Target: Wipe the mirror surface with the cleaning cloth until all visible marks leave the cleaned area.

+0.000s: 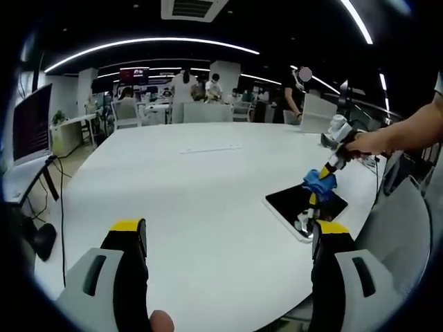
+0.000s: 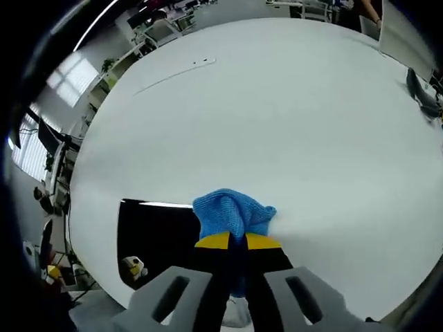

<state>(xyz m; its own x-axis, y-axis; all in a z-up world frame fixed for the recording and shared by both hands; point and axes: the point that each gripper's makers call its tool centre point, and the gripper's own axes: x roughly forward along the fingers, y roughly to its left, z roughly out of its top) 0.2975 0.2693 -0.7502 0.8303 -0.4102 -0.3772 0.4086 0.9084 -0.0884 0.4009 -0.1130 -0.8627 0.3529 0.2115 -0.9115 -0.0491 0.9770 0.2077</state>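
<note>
A flat rectangular mirror (image 1: pixel 287 203) (image 2: pixel 152 235) with a dark reflecting face lies on the white table near its edge. A blue cleaning cloth (image 2: pixel 232 213) (image 1: pixel 320 183) is bunched on the mirror's far side, and my right gripper (image 2: pixel 237 241) (image 1: pixel 317 194) is shut on it, pressing it down onto the glass. A person's hand holds that gripper from the right in the left gripper view. My left gripper (image 1: pixel 228 235) hovers open over bare table, left of the mirror, its yellow-tipped jaws wide apart with nothing between them.
The big white round table (image 1: pixel 194 187) (image 2: pixel 277 104) stretches away from both grippers. A thin pale strip (image 1: pixel 210 148) lies far across it. A monitor (image 1: pixel 31 124) stands at the left, and desks, chairs and people are in the background.
</note>
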